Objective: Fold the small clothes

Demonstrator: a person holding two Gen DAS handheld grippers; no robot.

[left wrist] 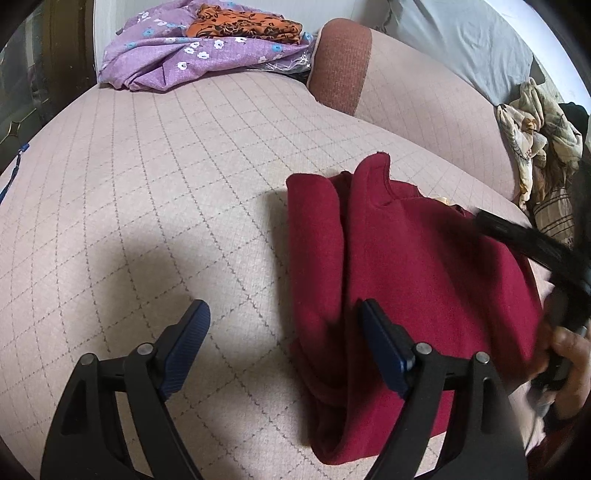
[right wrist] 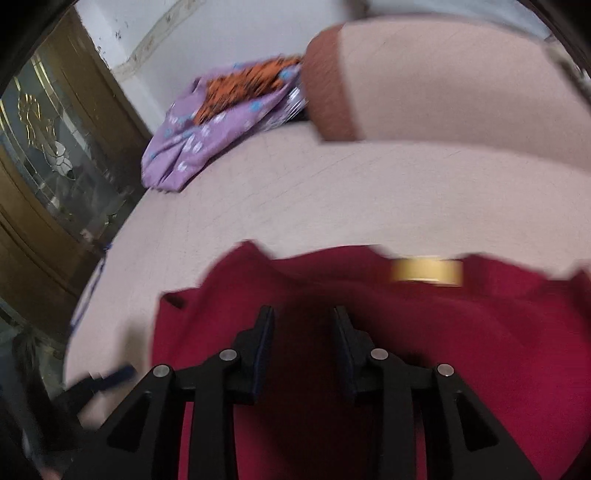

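A small dark red garment [left wrist: 410,273] lies partly folded on the pink quilted bed cover [left wrist: 147,206], its left side turned over itself. My left gripper [left wrist: 284,314] is open and empty, its right finger [left wrist: 384,347] over the garment's left edge and its left finger over the bare cover. The right wrist view is blurred by motion: my right gripper [right wrist: 303,321] hovers just above the red garment [right wrist: 461,350], jaws apart with nothing between them. A yellow patch [right wrist: 426,271] shows near the garment's far edge. The right gripper's body [left wrist: 546,258] shows blurred at the right of the left wrist view.
A purple flowered cloth [left wrist: 173,59] with an orange patterned cloth [left wrist: 243,26] on it lies at the far left of the bed. A pink bolster with a brown end [left wrist: 343,62] lies behind. Crumpled clothes [left wrist: 539,147] pile at the far right. A wooden glass-fronted cabinet [right wrist: 48,155] stands left.
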